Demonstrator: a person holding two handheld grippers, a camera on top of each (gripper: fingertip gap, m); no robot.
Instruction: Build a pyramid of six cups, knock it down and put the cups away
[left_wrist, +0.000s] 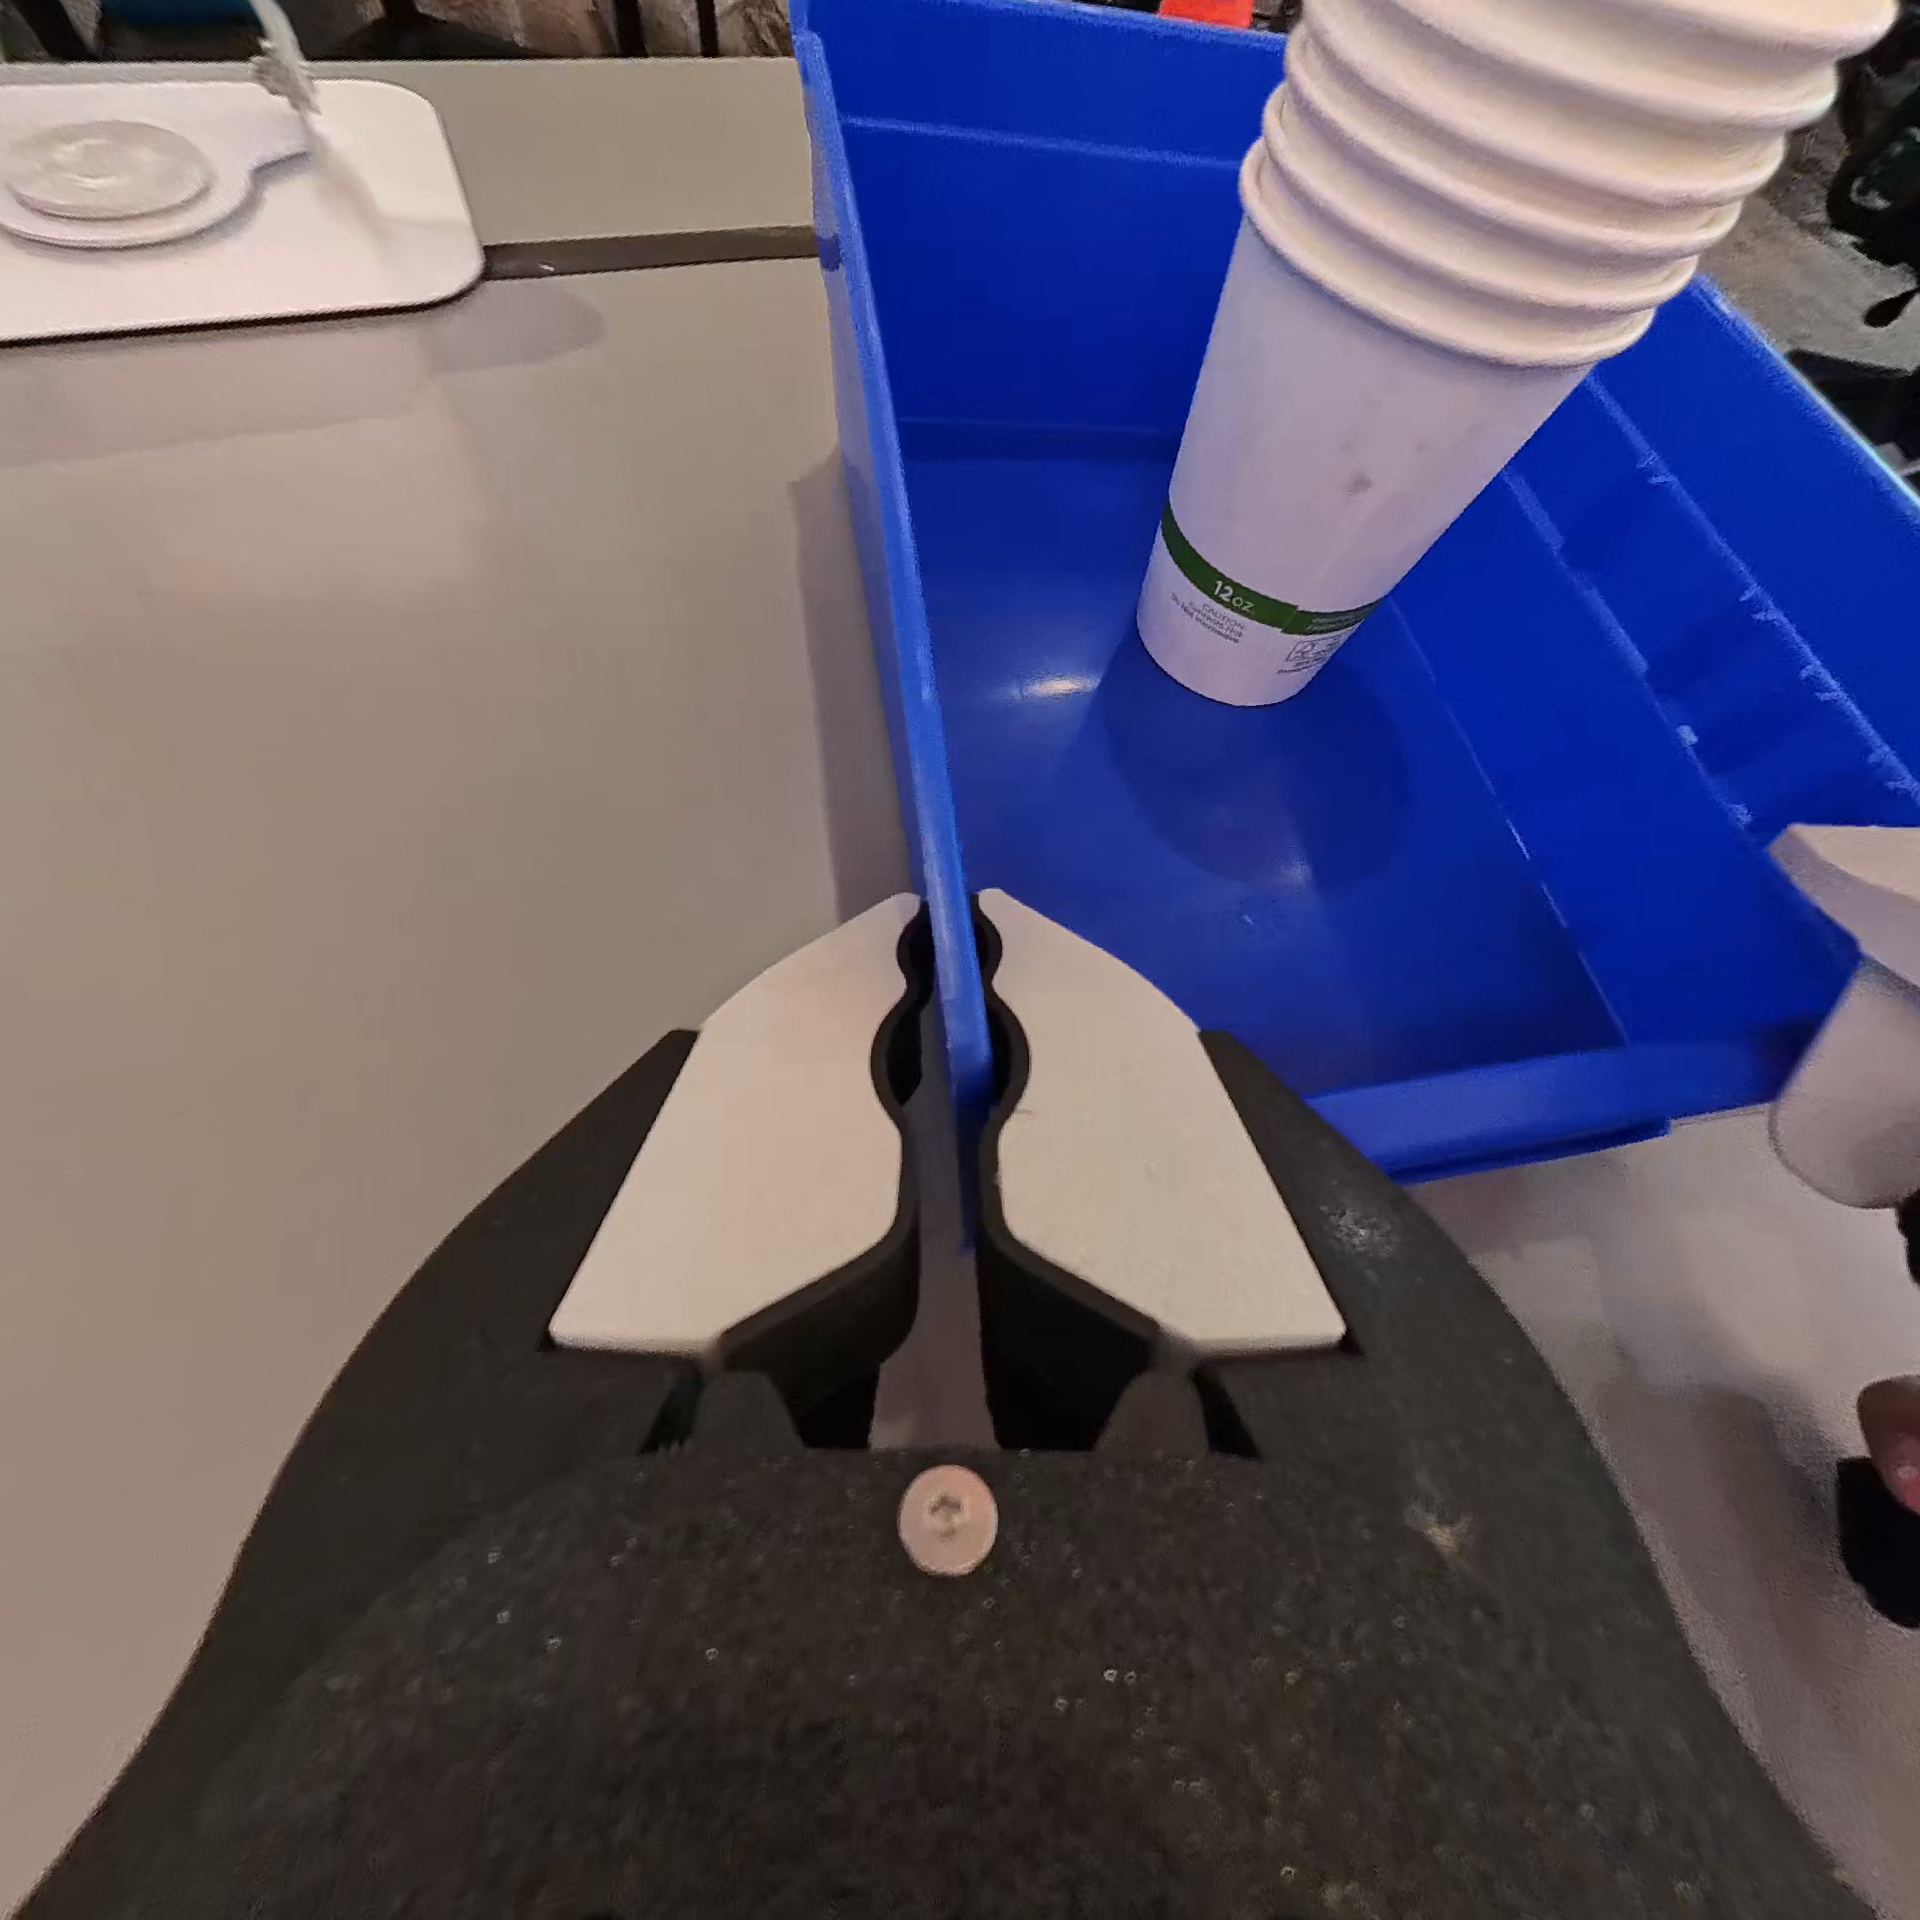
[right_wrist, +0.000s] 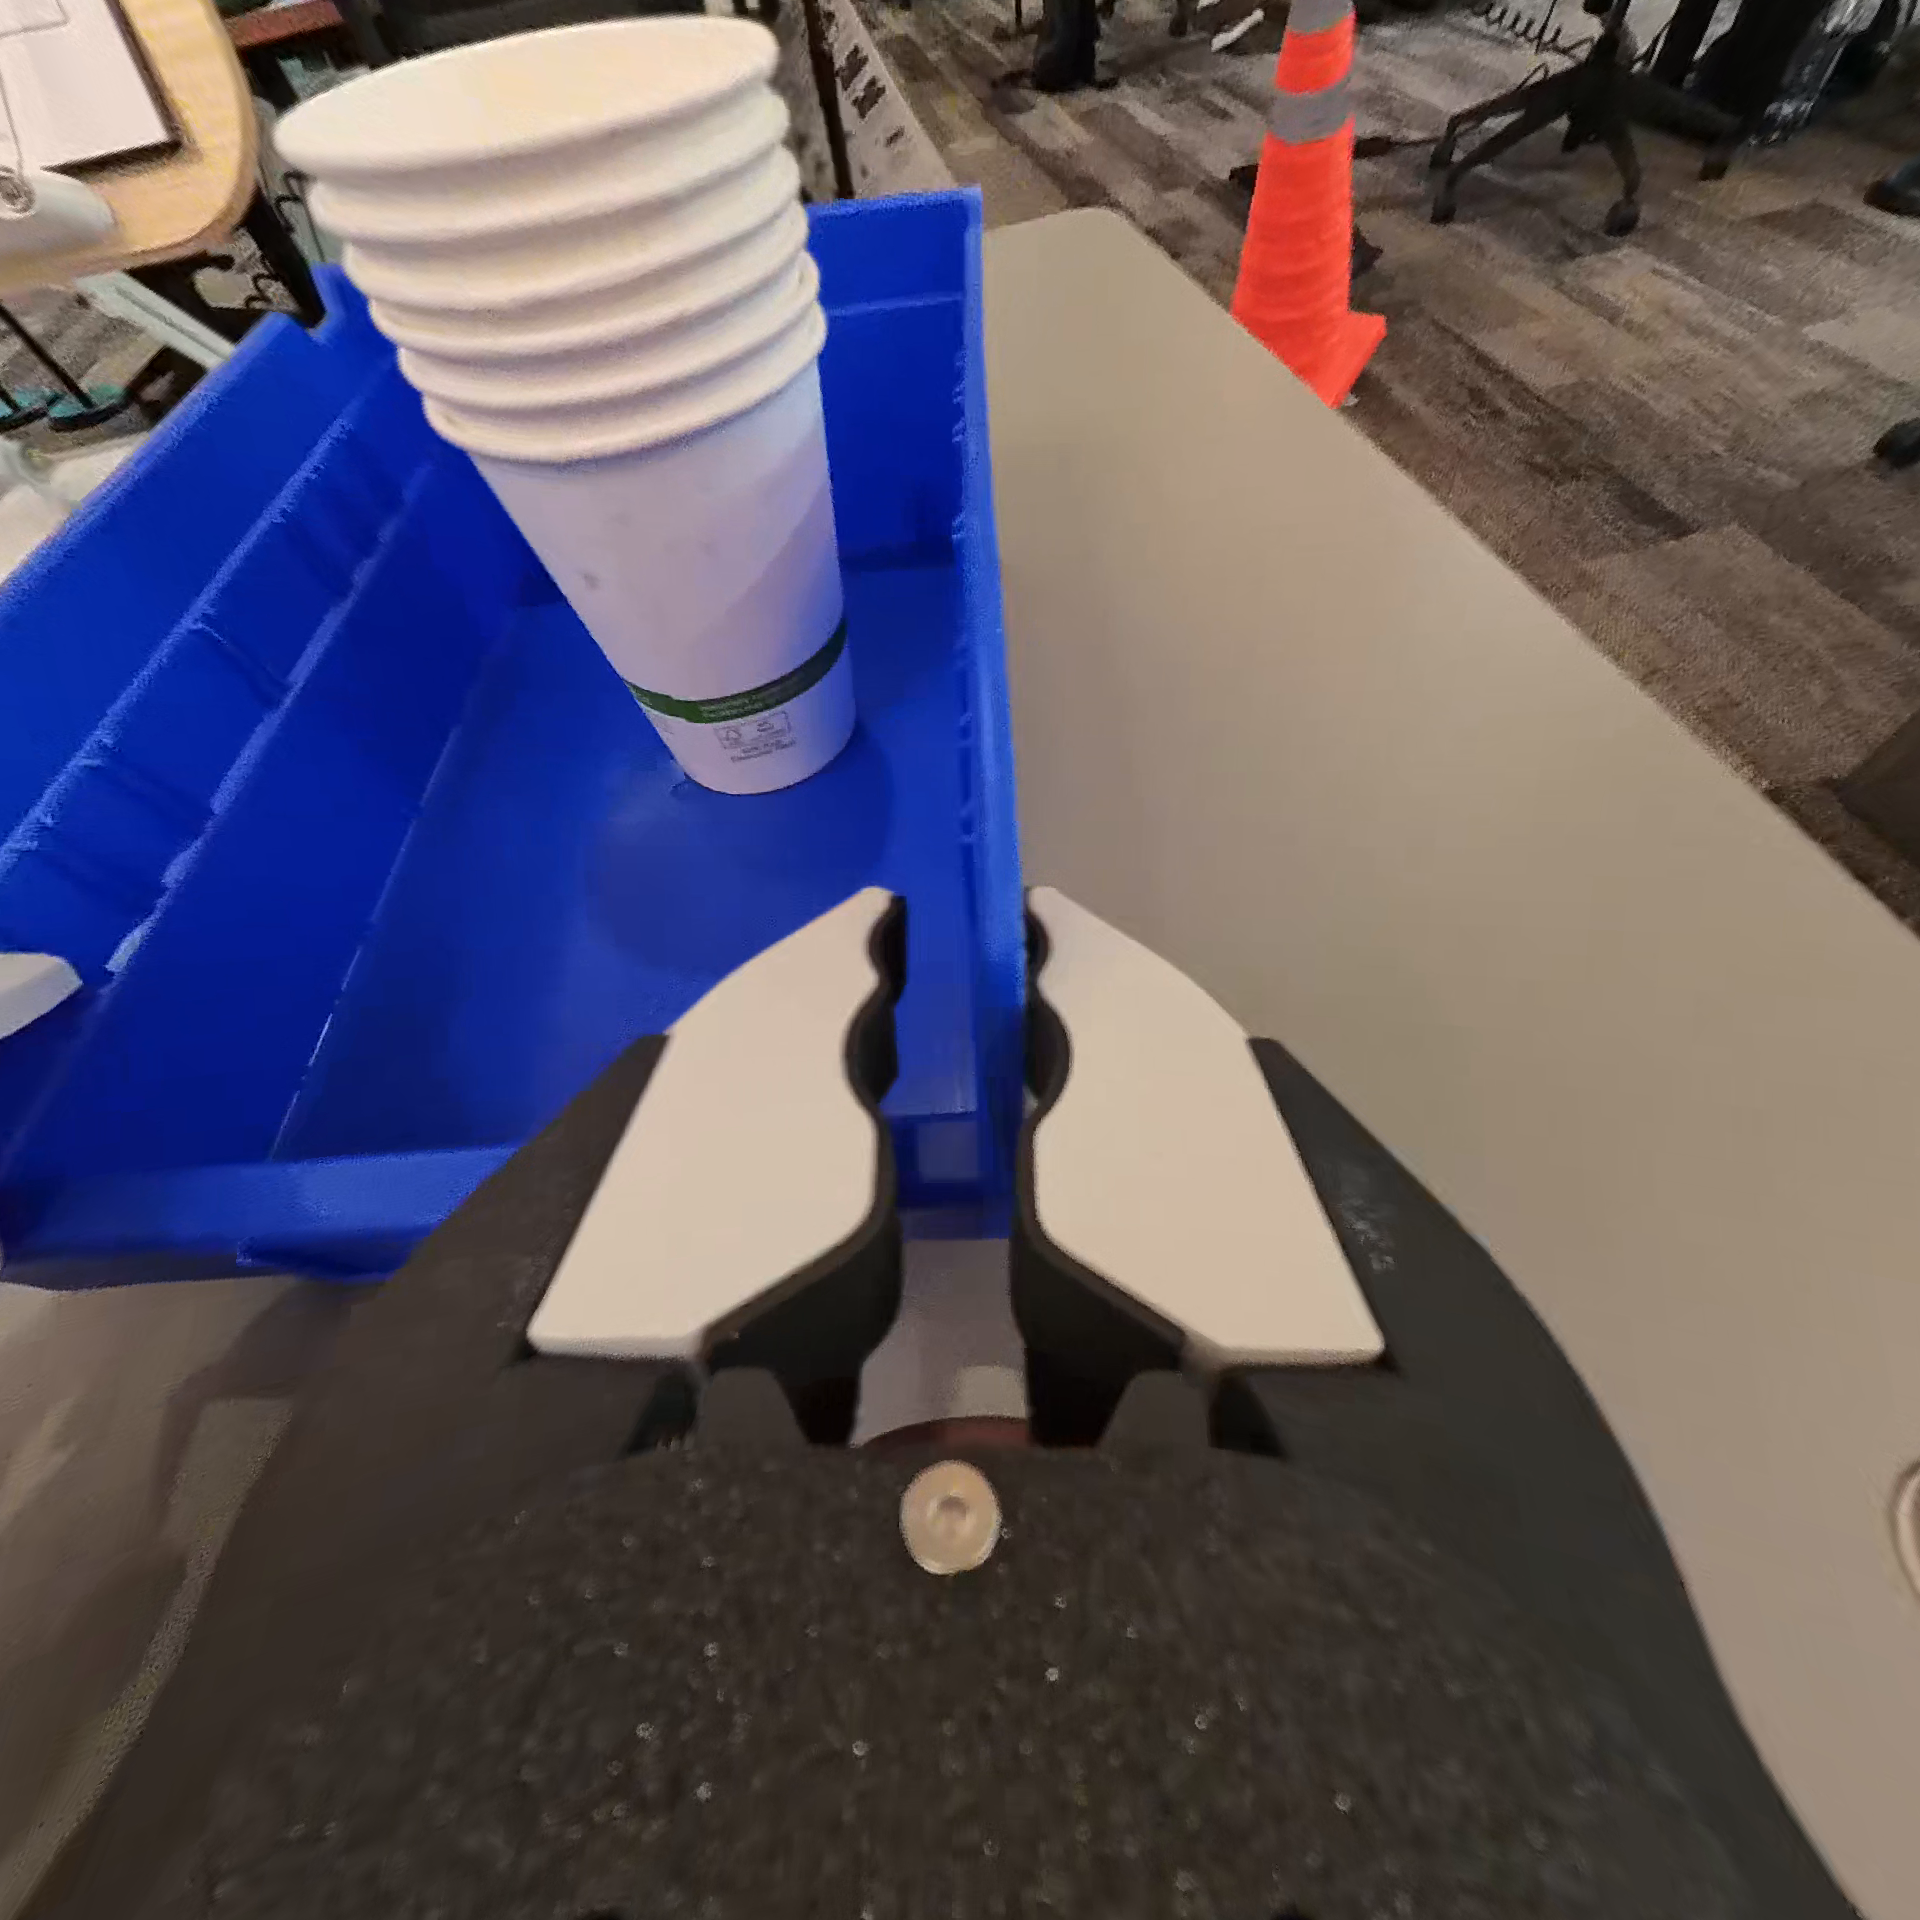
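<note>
Cups (left_wrist: 1455, 343), white paper ones nested into a single stack, stand tilted on the floor of the blue bin (left_wrist: 1299, 935), toward 1 o'clock in the left wrist view and 11 o'clock in the right. Left gripper (left_wrist: 951, 914) pinches the bin's side wall between narrow fingers. Right gripper (right_wrist: 961, 914) straddles the opposite wall, fingers narrow; whether they press it, I cannot tell. Grey table (left_wrist: 416, 727) carries the bin.
</note>
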